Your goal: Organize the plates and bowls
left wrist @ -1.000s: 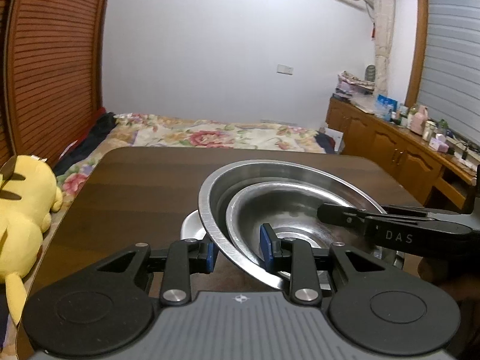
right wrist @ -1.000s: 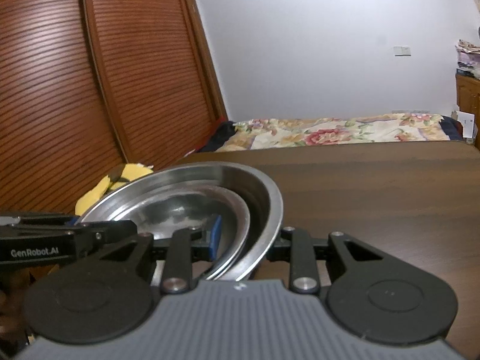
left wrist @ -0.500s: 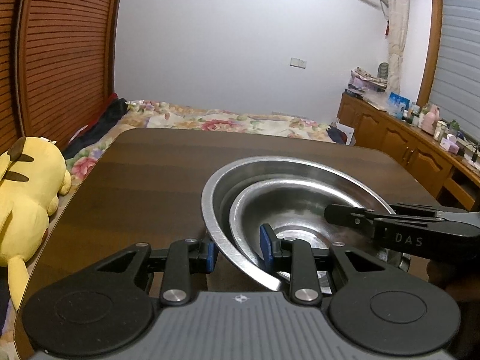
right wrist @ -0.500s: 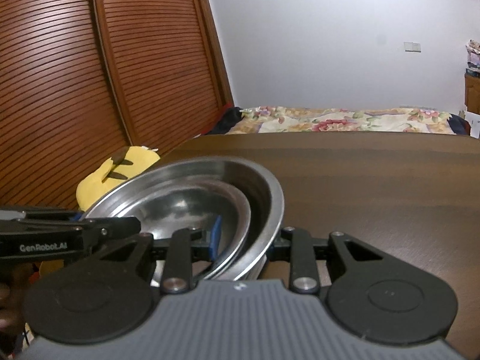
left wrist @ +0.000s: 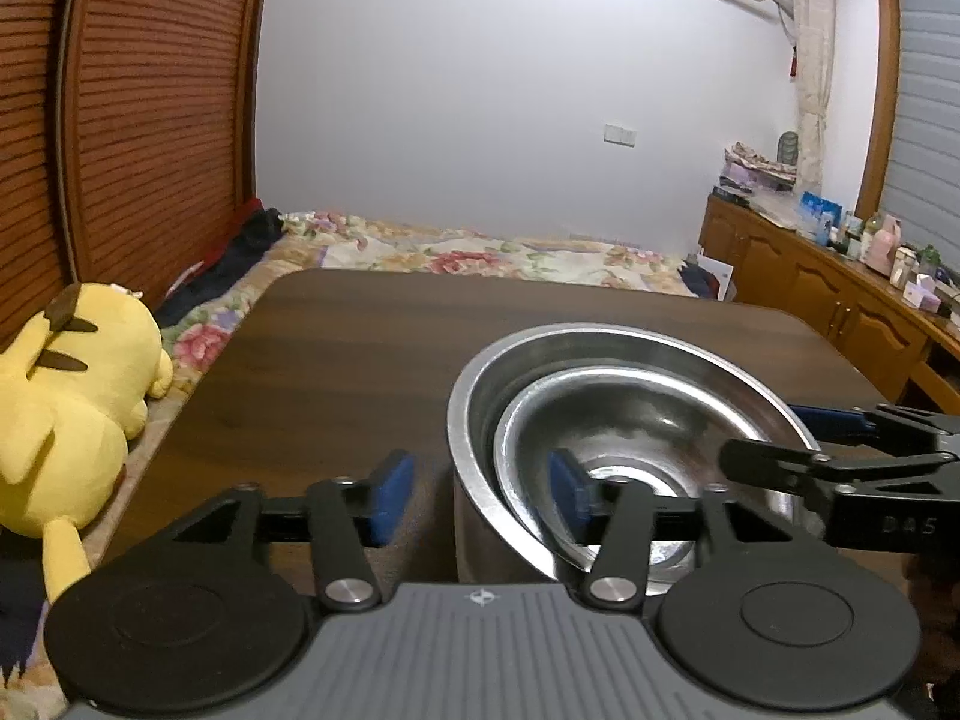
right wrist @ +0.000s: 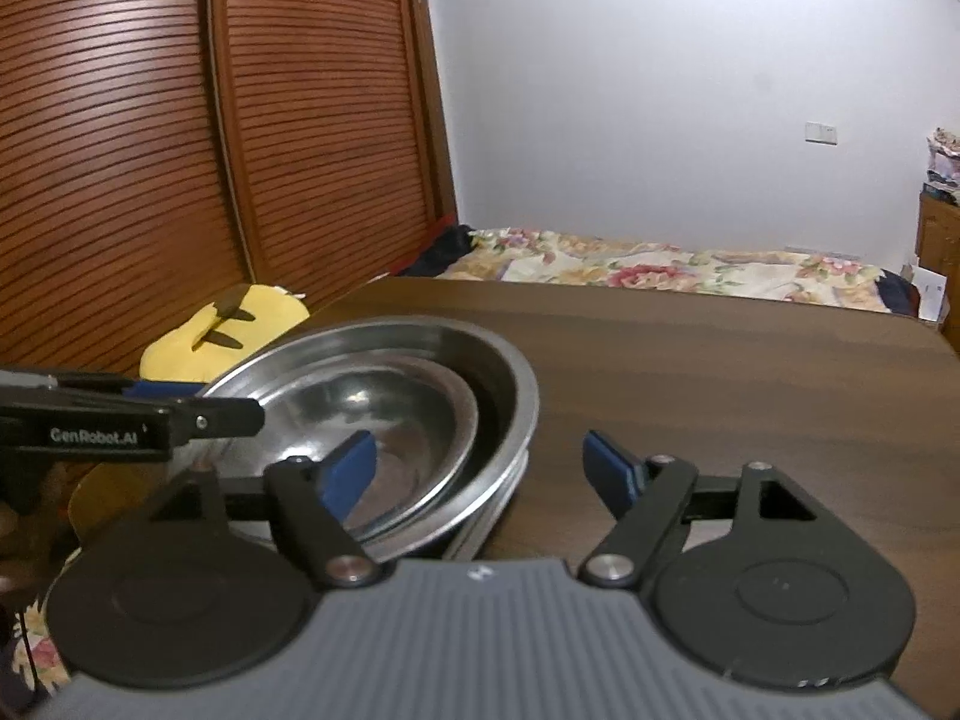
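Two nested steel bowls (left wrist: pixel 630 420) sit on the dark wooden bench (left wrist: pixel 360 360), the small bowl (right wrist: pixel 372 420) inside. The left tool (left wrist: pixel 480 495) straddles the bowls' near rim, spread. The right tool (right wrist: pixel 480 468) straddles the opposite rim, also spread. Only the right wrist view shows another rim (right wrist: pixel 504 495) beneath the bowls.

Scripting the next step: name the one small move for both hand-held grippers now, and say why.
Probably draw both straight back, clear of the rim. The left hand-held gripper and the right hand-held gripper stand open, gripping nothing, each straddling the rim of the large steel bowl. The smaller bowl sits nested inside it, and the stack seems to rest on the table.
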Tool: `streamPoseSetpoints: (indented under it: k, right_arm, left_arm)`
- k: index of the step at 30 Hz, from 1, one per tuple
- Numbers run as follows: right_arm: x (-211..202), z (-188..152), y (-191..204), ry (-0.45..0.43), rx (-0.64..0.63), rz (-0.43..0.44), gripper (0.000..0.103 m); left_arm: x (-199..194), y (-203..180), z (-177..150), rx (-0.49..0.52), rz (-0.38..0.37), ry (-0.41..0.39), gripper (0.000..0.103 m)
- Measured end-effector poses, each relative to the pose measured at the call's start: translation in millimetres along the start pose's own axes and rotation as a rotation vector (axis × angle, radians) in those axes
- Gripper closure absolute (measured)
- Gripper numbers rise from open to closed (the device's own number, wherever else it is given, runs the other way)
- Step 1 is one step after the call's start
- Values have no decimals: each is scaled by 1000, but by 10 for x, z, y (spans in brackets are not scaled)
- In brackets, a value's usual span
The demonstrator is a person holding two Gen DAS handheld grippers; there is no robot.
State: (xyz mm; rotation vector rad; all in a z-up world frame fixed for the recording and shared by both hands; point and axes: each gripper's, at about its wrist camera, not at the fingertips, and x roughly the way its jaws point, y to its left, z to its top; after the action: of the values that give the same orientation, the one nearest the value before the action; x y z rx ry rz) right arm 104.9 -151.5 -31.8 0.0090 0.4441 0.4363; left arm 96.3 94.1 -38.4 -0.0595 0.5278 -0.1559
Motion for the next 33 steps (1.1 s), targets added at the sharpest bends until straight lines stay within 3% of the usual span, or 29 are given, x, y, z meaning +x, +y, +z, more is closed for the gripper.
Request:
streamPoseSetpoints:
  k: [10, 13, 30, 33]
  right_arm:
    - [-426, 53, -80, -71, 5, -75, 0]
    - [-535, 35, -75, -87, 1, -111, 0]
    - [-908, -170, -172, -108, 59, -287, 0]
    - [-937, -202, -177, -116, 60, -310, 0]
  left_arm:
    - [-311, -189, 60, 60, 9, -52, 9]
    - [-369, -268, 62, 65, 4, -68, 1]
    - [-515, -922, -78, 134, 76, -89, 0]
    - [-549, -1006, -141, 145, 61, -88, 0]
